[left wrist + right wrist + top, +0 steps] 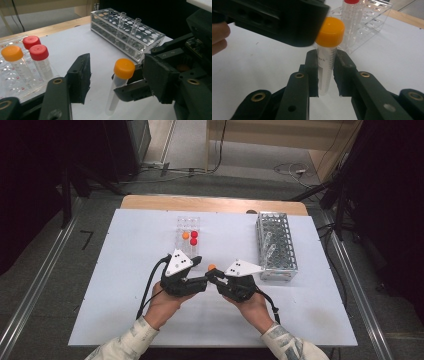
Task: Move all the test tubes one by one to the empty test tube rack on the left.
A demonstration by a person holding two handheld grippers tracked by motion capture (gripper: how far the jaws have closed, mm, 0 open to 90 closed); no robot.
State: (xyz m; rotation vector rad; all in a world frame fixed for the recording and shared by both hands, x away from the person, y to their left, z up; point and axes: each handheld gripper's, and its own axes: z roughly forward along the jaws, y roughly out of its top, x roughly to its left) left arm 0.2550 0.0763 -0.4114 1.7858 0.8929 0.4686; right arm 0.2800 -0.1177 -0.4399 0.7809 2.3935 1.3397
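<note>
The white-topped desk (130,270) carries everything, and the orange-capped clear plastic tube (212,268) near its middle serves as the landmark. Well to the right of that tube and a little farther back stands the clear perforated test-tube rack (276,245); the left gripper view shows two uncapped glass tubes (127,25) upright in it, detail the high view blurs. Behind the landmark tube sits a low clear plastic tray (188,231) holding one orange-capped tube (15,61) and two red-capped tubes (37,56), all upright.

The right claw (326,72) grips the landmark tube by its barrel just below the cap, jaws pressed on either side, tube upright; the right gripper view alone shows printed graduation marks on the barrel. The left claw (113,75) sits just left of the tube, its jaws half closed with the tube's cap standing between them, and no pad visibly touching it. In the left gripper view the tube's foot stands just above the desk.
</note>
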